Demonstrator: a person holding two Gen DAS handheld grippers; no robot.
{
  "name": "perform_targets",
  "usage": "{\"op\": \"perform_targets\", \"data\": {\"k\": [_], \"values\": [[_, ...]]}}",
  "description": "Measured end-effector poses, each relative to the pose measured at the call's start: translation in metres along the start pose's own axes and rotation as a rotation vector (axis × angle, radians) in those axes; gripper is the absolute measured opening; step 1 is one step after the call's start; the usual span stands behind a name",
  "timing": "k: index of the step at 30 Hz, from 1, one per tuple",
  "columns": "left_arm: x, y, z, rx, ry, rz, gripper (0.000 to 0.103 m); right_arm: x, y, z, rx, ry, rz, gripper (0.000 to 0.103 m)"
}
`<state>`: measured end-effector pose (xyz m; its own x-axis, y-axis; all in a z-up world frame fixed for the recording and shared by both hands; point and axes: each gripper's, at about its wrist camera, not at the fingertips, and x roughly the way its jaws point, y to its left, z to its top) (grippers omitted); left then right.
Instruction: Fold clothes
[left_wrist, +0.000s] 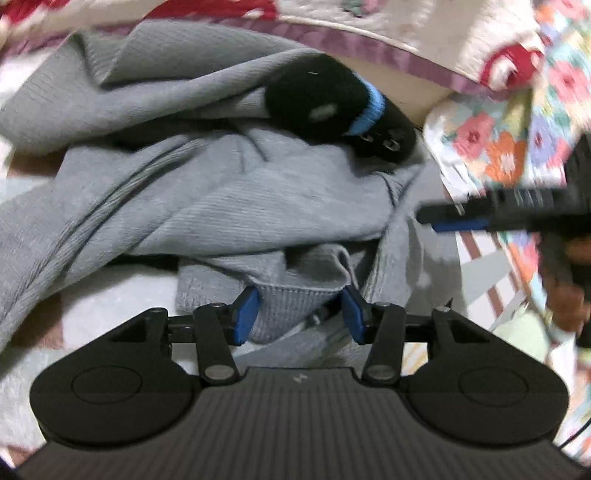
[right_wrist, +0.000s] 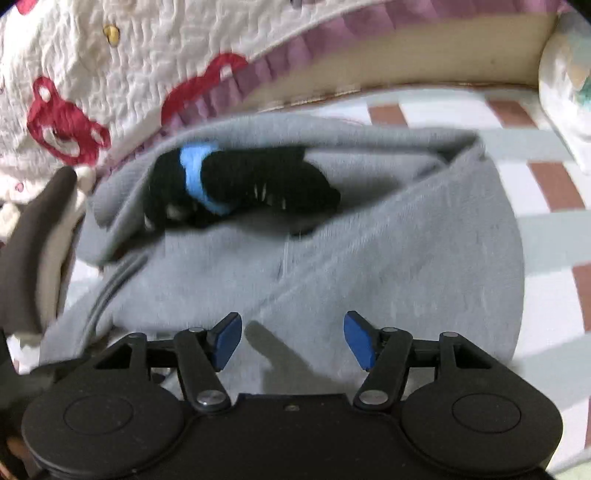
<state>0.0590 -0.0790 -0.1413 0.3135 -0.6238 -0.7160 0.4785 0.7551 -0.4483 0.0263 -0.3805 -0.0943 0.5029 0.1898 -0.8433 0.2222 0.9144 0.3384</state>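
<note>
A grey knit garment lies crumpled on the bed; it also fills the right wrist view. A black piece with a light blue band lies on its folds, also in the right wrist view. My left gripper has its jaws apart with the garment's ribbed cuff between the blue pads, which touch its sides. My right gripper is open and empty just above the grey fabric; it also shows blurred at the right of the left wrist view.
A checked white, pale green and brown sheet covers the bed. A white quilt with red motifs and purple trim lies behind. A floral cloth is at the right. A beige wall board runs along the back.
</note>
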Motion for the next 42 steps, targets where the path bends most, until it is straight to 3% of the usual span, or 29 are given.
{"op": "perform_targets", "data": {"k": [4,8,10,11,12,14,17,24,28,31,33,36,37,38,40,41,42], "values": [[0.003,-0.004,-0.002,0.009,0.009,-0.005,0.047,0.03,0.006,-0.003,0.055,0.088,-0.01,0.069],[0.004,-0.003,0.007,-0.027,0.027,0.034,0.047,0.043,0.016,-0.018,-0.002,0.013,-0.023,0.068],[0.002,-0.002,0.009,-0.03,0.024,0.035,0.047,0.044,0.015,-0.024,-0.021,-0.027,-0.02,0.052],[0.001,-0.002,0.01,-0.028,0.02,0.038,0.048,0.04,0.012,-0.024,-0.013,-0.045,-0.015,0.027],[0.001,-0.001,0.009,-0.021,0.012,0.043,0.048,0.034,0.009,-0.024,-0.016,-0.062,-0.014,0.014],[0.002,0.001,0.008,-0.003,-0.006,0.057,0.048,0.018,0.007,-0.025,-0.056,-0.107,-0.014,0.01],[0.003,0.002,0.006,0.024,-0.025,0.08,0.048,-0.005,0.009,-0.023,-0.175,-0.161,-0.121,0.01],[-0.005,-0.005,0.002,0.092,-0.038,0.12,0.049,-0.042,-0.032,0.001,-0.274,-0.256,-0.407,0.01],[-0.02,0.005,0.002,0.066,-0.053,0.123,0.049,-0.067,-0.092,0.028,-0.327,-0.268,-0.619,0.01],[-0.039,0.016,0.003,0.029,-0.116,0.144,0.049,-0.09,-0.144,0.052,-0.327,-0.289,-0.776,0.009],[-0.053,0.024,0.007,0.012,-0.173,0.168,0.049,-0.104,-0.169,0.066,-0.309,-0.338,-0.867,0.002],[-0.06,0.033,0.014,0.033,-0.188,0.239,0.051,-0.11,-0.198,0.084,-0.249,-0.408,-1.008,0.0],[-0.06,0.035,0.015,0.046,-0.181,0.267,0.051,-0.112,-0.211,0.089,-0.172,-0.414,-1.016,0.001],[-0.058,0.036,0.015,0.068,-0.166,0.3,0.051,-0.113,-0.223,0.091,-0.076,-0.394,-0.985,0.008],[-0.053,0.037,0.013,0.119,-0.135,0.365,0.052,-0.113,-0.224,0.083,0.019,-0.4,-0.88,0.011],[-0.052,0.039,0.01,0.138,-0.119,0.397,0.053,-0.111,-0.216,0.074,0.028,-0.413,-0.802,0.02],[-0.05,0.041,0.007,0.148,-0.105,0.428,0.053,-0.106,-0.206,0.064,0.024,-0.412,-0.715,0.04]]}}
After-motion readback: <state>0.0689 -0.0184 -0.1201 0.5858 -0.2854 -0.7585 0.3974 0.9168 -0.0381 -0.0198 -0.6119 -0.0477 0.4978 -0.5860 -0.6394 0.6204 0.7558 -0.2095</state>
